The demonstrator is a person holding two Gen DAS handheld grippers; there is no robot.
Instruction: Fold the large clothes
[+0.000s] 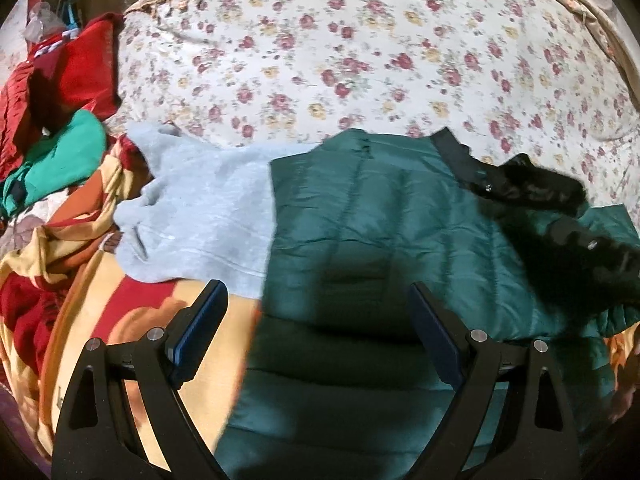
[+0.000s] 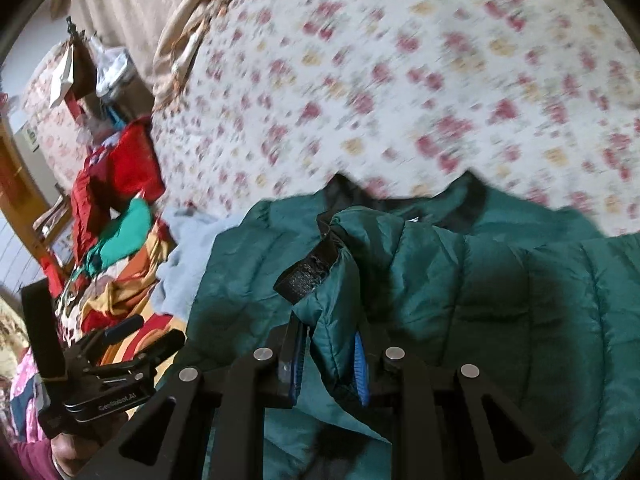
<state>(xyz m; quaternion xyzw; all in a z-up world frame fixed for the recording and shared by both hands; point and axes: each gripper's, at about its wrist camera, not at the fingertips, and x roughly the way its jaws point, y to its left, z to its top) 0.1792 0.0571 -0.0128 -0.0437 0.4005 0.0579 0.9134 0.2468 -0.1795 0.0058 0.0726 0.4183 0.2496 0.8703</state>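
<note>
A dark green quilted jacket (image 1: 360, 216) with black collar and cuffs lies spread on the bed. My left gripper (image 1: 316, 292) is open and empty, hovering over the jacket's near left edge. My right gripper (image 2: 330, 340) is shut on a bunched fold of the green jacket's sleeve (image 2: 336, 288), with its black cuff (image 2: 308, 272) sticking up past the fingertips. The right gripper also shows as a black shape in the left wrist view (image 1: 568, 224), over the jacket's right side. The left gripper shows at lower left in the right wrist view (image 2: 120, 344).
A light grey sweatshirt (image 1: 200, 208) lies left of the jacket. A heap of red and green clothes (image 1: 60, 120) sits far left on an orange patterned blanket (image 1: 100, 312). The floral bedsheet (image 1: 360, 48) stretches beyond.
</note>
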